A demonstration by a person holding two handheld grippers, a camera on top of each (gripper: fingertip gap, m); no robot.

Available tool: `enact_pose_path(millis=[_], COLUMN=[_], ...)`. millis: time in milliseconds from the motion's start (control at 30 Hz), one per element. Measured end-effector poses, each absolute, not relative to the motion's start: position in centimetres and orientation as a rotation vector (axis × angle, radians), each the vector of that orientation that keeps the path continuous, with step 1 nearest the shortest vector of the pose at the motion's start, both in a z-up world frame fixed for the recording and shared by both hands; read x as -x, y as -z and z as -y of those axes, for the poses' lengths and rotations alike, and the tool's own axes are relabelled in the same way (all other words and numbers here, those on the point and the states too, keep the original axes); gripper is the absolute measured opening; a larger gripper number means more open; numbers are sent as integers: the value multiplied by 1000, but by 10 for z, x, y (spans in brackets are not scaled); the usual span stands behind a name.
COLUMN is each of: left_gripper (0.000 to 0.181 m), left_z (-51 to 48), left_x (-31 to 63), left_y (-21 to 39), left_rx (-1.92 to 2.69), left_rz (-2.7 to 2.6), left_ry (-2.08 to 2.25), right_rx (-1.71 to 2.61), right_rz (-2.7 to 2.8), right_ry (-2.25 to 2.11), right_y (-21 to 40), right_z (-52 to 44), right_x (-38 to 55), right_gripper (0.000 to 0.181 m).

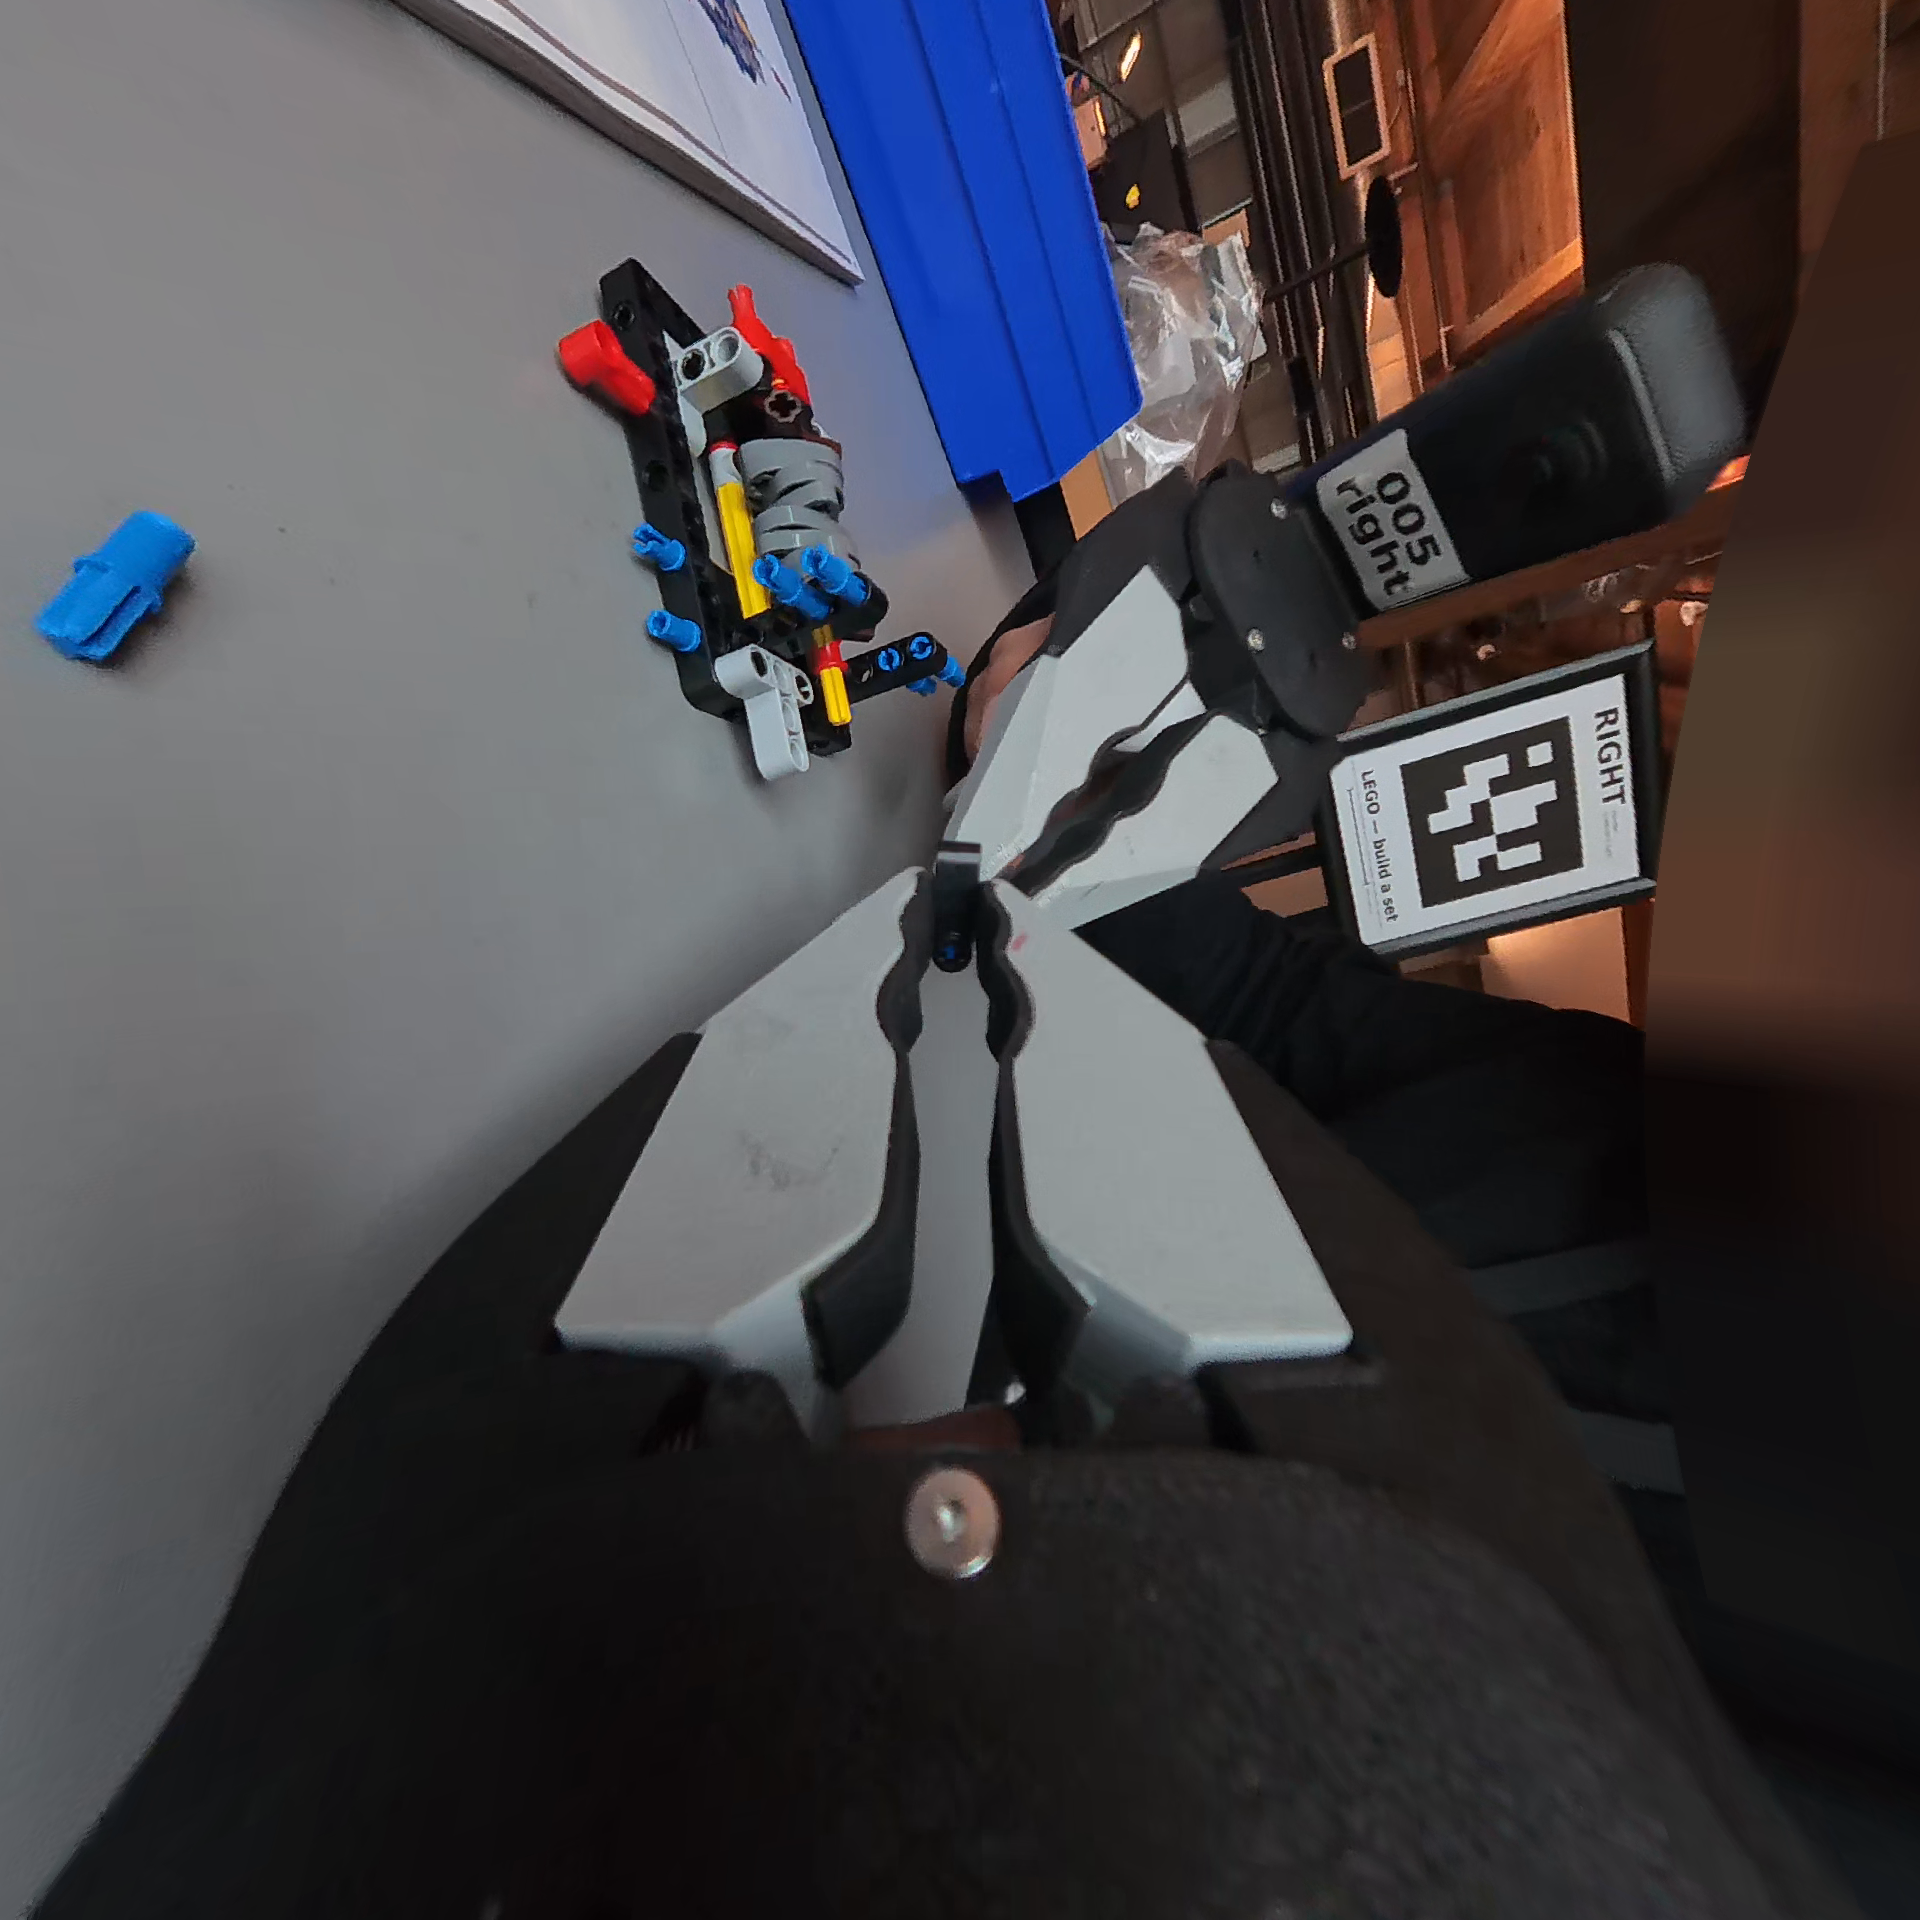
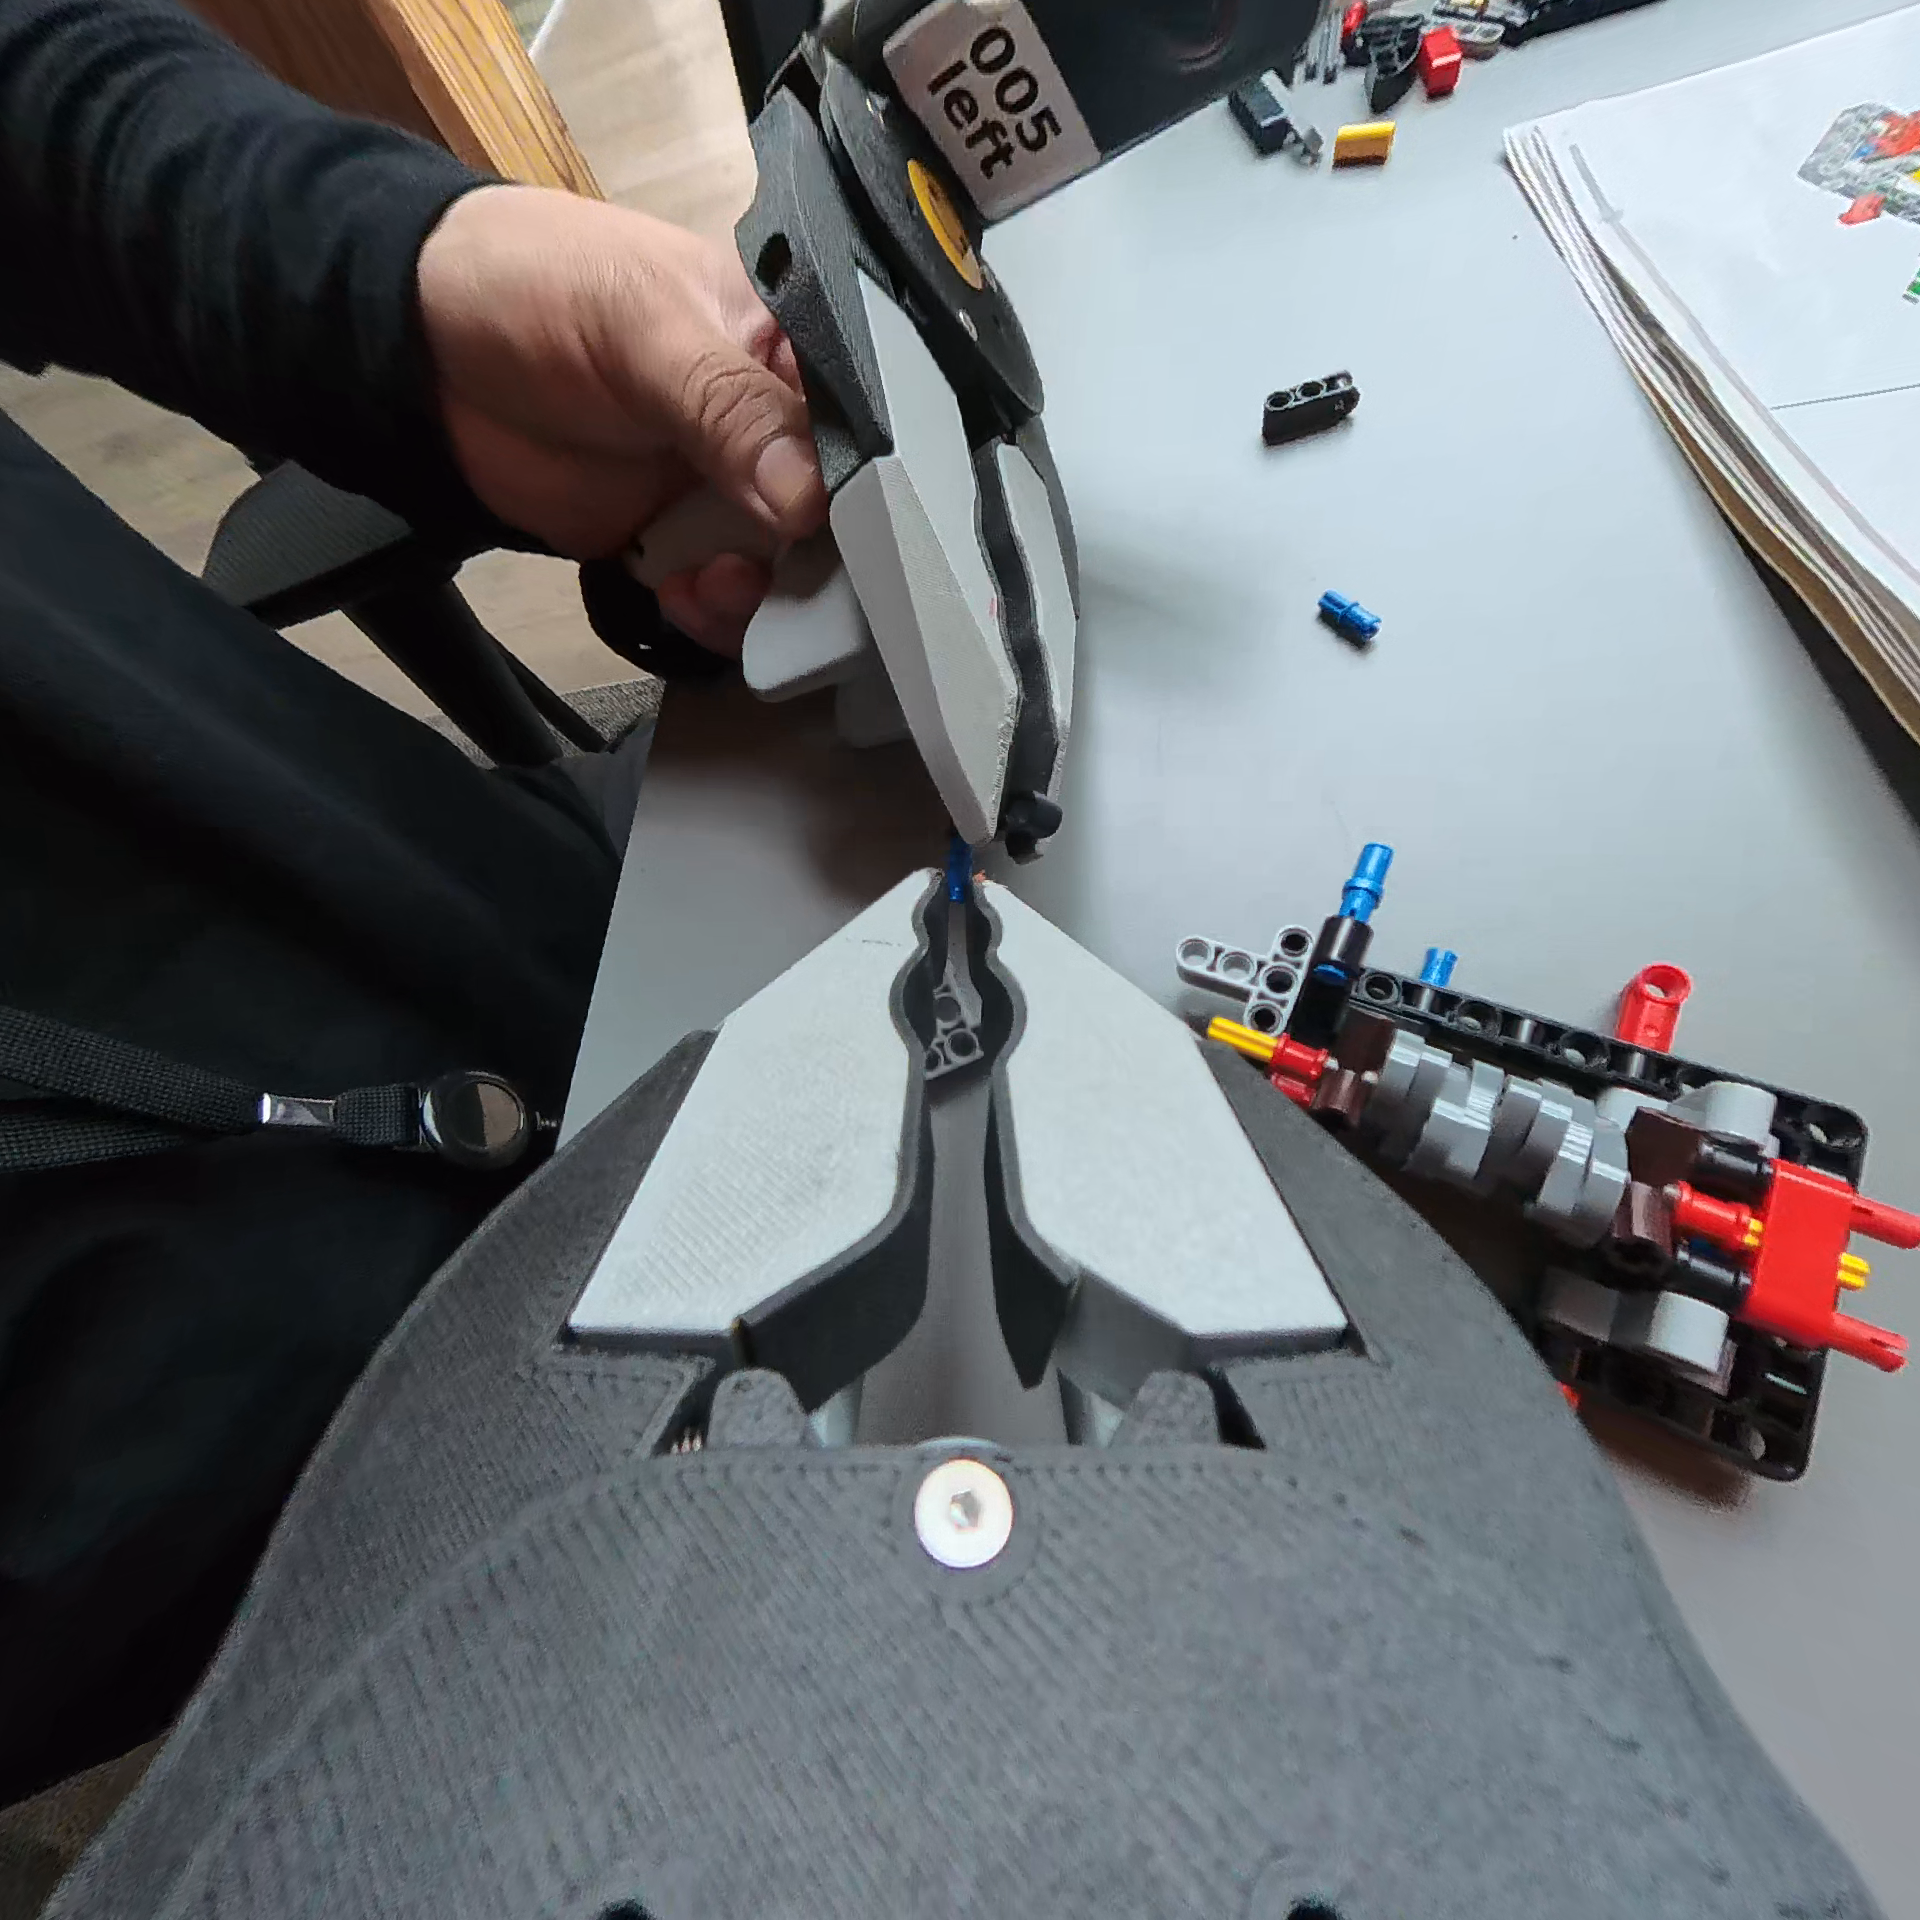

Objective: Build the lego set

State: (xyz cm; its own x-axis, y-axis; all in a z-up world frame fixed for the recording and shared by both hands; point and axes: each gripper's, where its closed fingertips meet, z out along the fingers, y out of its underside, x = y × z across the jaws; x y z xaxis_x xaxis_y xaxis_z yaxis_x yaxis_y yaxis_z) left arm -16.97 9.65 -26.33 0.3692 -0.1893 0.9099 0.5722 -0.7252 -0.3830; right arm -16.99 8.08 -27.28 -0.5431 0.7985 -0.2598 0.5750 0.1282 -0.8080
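My left gripper point(image 1: 954, 904) is shut on a small black piece point(image 1: 951, 930) with a blue spot on it. My right gripper point(image 2: 958, 896) is shut on a light grey beam point(image 2: 956, 1031), and a blue pin point(image 2: 958, 864) sticks out at its tips. The two grippers meet tip to tip above the table's near edge. In the right wrist view the left gripper point(image 2: 1016, 831) comes down from above with the black piece point(image 2: 1031, 821). In the left wrist view the right gripper point(image 1: 1003, 862) comes in from the right. The partly built lego assembly point(image 2: 1558, 1122) lies on the grey table point(image 2: 1455, 727) and also shows in the left wrist view point(image 1: 748, 520).
A short black beam point(image 2: 1311, 405) and a loose blue pin point(image 2: 1349, 617) lie beyond the assembly. The instruction booklet point(image 2: 1766, 312) is at the far right and loose parts point(image 2: 1382, 62) at the back. A blue piece point(image 1: 114, 587), a blue bin point(image 1: 966, 229) and a marker sign point(image 1: 1496, 810) also show. A hand point(image 2: 623, 395) holds the left gripper. Both grippers' tips are close together, under 4 cm apart.
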Motion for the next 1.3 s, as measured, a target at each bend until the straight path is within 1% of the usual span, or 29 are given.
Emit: enact_pose_path(millis=[167,200,300,400,467,500,600,667,867,1300], left_gripper=[5,6,6,6,6,6,6,6,6,6], left_z=[-97,-96,-94,-89,-85,-84,-79,-77,-73,-72], left_x=[171,170,165,160,158,157,152,149,141,138], left_y=[249,245,238,232,233,232,234,232,232,239], left_rx=[1866,1851,1836,1825,1844,1845,1878,1875,1868,1880], left_rz=[264,231,134,51,13,5,-34,-43,-61,5], left_ry=[1450,1474,1525,1638,1695,1718,1774,1821,1896,1891], right_rx=[1341,1328,1246,1143,1068,1011,845,766,679,662], right_rz=[2083,2067,2080,2075,2070,2079,2081,2101,2167,2203], right_ry=[-1526,-1550,-1584,-1485,-1400,-1386,-1305,-1243,-1169,-1161], right_y=[258,254,248,246,243,239,229,228,239,245], right_z=[-84,-85,-83,-89,-94,-91,-83,-75,-63,-60], right_x=[172,171,167,167,166,164,160,158,156,152], right_gripper=[0,7,11,41,54,54,48,41,26,25])
